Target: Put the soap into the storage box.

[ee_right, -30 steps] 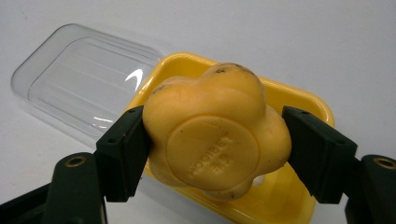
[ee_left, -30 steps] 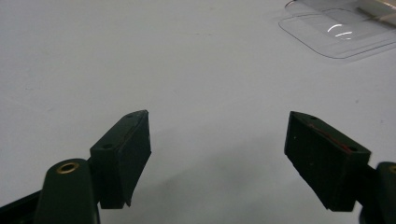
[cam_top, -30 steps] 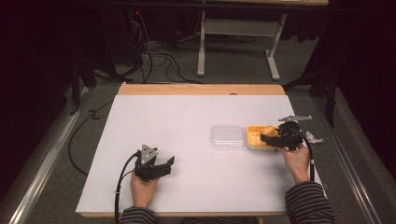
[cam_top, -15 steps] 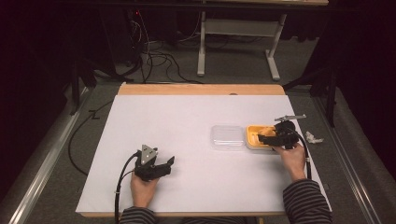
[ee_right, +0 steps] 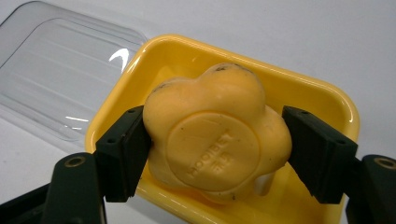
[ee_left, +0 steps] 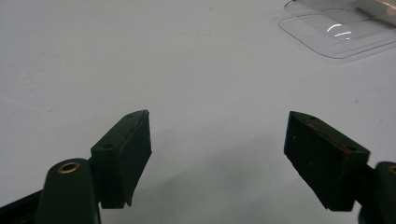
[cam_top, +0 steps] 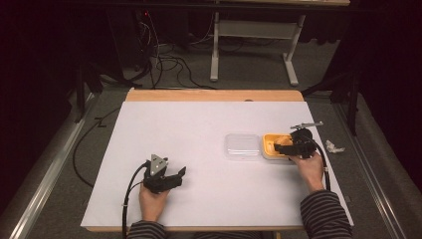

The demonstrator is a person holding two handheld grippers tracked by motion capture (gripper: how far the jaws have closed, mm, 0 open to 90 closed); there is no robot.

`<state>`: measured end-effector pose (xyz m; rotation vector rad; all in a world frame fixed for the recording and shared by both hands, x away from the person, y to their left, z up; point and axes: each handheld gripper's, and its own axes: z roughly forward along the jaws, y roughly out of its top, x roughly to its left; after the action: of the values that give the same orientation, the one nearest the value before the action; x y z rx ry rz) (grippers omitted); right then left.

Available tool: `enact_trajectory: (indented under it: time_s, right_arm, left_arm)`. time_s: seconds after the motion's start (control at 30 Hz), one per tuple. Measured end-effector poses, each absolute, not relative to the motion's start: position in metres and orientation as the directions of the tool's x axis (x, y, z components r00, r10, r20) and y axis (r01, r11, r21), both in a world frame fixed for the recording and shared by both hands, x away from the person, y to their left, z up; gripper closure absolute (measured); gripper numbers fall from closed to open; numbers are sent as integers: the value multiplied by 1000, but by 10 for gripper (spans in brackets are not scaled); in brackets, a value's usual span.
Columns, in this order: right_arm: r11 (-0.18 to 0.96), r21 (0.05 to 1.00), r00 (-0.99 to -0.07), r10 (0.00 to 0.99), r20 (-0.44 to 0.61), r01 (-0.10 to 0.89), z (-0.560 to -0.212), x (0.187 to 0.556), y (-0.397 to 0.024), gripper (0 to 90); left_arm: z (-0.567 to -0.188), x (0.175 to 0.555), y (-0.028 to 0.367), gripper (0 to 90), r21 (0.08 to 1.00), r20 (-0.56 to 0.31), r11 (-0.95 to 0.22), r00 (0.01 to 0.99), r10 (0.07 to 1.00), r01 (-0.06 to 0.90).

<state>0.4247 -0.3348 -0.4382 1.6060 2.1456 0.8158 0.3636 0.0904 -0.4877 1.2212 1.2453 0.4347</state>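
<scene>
Over the yellow tray (ee_right: pixel 327 100), right gripper (ee_right: pixel 217 147) clamps flower-shaped soap (ee_right: pixel 215 135), hiding its sides.

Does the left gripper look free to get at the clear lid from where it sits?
Probably yes: the left gripper has open, empty jaws, and bare table lies between it and the clear lid.

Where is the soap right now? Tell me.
In the right gripper view the flower-shaped soap sits between the right gripper's pads, over the yellow dish. The clear lid lies just left of that dish on the table's right side.
</scene>
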Motion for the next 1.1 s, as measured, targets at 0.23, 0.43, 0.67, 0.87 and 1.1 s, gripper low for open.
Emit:
enact_trajectory:
  time_s: [0.23, 0.43, 0.67, 0.87, 1.1]
  right_arm:
    - [204, 634, -302, 952, 49, 746, -442, 427, -331, 269]
    - [202, 618, -292, 955, 48, 760, -449, 430, -330, 267]
    - [192, 645, -283, 958, 38, 739, -446, 428, -329, 269]
    - [194, 675, -283, 959, 22, 712, -439, 423, -329, 268]
    - [180, 701, -265, 964, 13, 690, -433, 416, -329, 247]
  left_arm:
    - [-488, 364, 91, 237, 867, -475, 363, 340, 812, 342]
    - [-488, 364, 90, 237, 867, -474, 363, 340, 812, 341]
    - [-488, 364, 90, 237, 867, -473, 362, 340, 813, 341]
    - [-488, 363, 90, 236, 867, -475, 365, 340, 812, 339]
    - [-488, 363, 90, 233, 867, -474, 365, 339, 812, 338]
